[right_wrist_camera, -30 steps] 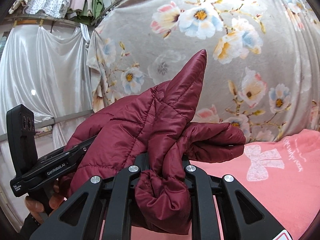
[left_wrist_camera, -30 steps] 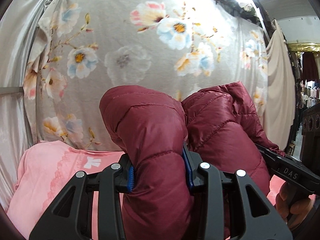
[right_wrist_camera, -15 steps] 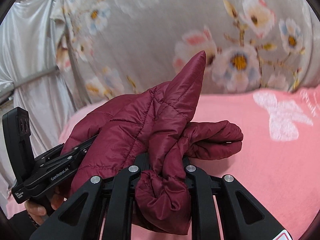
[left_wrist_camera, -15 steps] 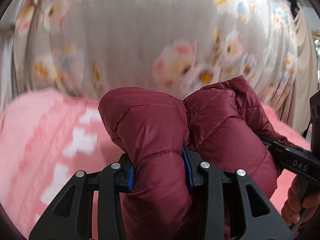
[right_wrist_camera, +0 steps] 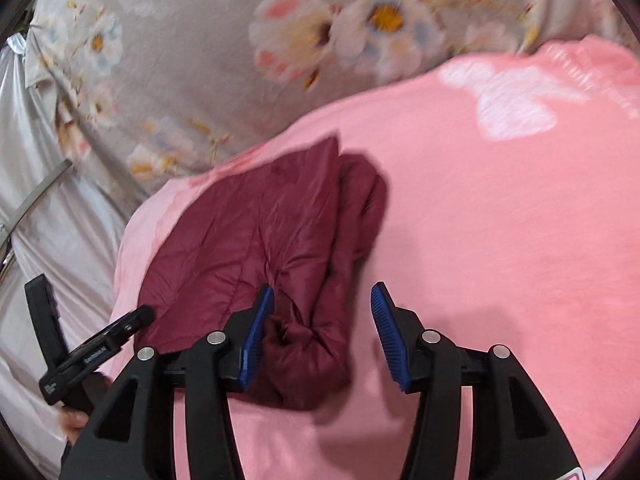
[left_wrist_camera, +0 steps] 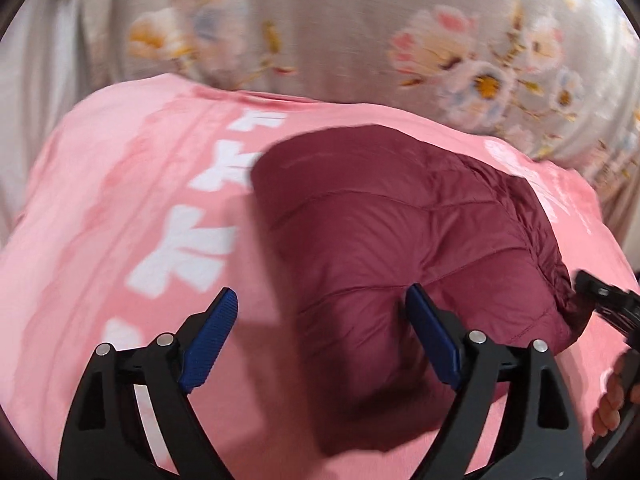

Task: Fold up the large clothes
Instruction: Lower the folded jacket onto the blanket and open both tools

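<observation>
A bundled maroon puffer jacket (left_wrist_camera: 400, 264) lies on a pink blanket (left_wrist_camera: 120, 240) patterned with white bows. The left gripper (left_wrist_camera: 320, 312) and right gripper (right_wrist_camera: 322, 300) both hover just above it, jaws spread wide and holding nothing. A grey floral curtain (right_wrist_camera: 200, 40) hangs behind.

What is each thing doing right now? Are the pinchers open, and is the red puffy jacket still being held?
Left gripper: open, jaws wide apart, holding nothing.
Right gripper: open, jaws spread, holding nothing.
Maroon puffer jacket: let go, lying bunched and folded over on the pink blanket.
Pink blanket: spread flat under the jacket.
Floral curtain: hanging behind the blanket.
</observation>
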Motion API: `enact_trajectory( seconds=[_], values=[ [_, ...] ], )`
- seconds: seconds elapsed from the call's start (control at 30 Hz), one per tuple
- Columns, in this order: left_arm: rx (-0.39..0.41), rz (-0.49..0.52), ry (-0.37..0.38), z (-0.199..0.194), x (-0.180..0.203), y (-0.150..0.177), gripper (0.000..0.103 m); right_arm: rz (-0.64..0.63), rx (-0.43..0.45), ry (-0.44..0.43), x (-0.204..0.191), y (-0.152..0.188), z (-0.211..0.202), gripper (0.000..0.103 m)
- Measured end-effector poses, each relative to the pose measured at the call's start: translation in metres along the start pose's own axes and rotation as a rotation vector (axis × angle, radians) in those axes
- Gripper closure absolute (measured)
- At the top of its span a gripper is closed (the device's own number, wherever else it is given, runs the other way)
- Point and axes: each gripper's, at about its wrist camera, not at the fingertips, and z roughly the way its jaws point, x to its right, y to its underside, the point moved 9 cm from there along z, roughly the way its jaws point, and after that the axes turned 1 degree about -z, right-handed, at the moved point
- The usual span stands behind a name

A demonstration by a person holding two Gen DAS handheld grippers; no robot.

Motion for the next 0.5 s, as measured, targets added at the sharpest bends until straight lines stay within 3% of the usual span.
enact_trajectory(
  seconds=[0.03,0.1,0.13,0.17,0.3,0.4,0.5],
  values=[
    [-0.005,-0.013,-0.023,-0.004,-0.003,-0.002,0.02,-0.031,0.005,0.02,-0.008,-0.004,-0.006,0.054],
    [-0.015,-0.047,-0.083,-0.015,-0.004,-0.008,0.02,-0.098,0.001,0.057,-0.025,-0.008,-0.01,0.069],
    [-0.019,-0.07,-0.089,-0.02,0.0,-0.01,0.02,-0.167,-0.013,0.096,-0.041,-0.008,-0.009,0.083],
    [-0.027,-0.089,-0.088,-0.022,0.003,-0.01,0.02,-0.205,-0.018,0.117,-0.05,-0.008,-0.006,0.09],
    [-0.083,-0.154,-0.07,-0.02,0.021,0.005,0.019,-0.342,-0.036,0.228,-0.075,0.005,0.018,0.093],
    [-0.163,-0.211,-0.005,-0.014,0.031,0.033,0.019,-0.33,-0.053,0.282,-0.062,0.012,0.032,0.095],
    [-0.209,-0.248,0.084,-0.029,0.036,0.076,0.019,-0.279,-0.078,0.25,-0.047,0.017,0.033,0.096]
  ],
)
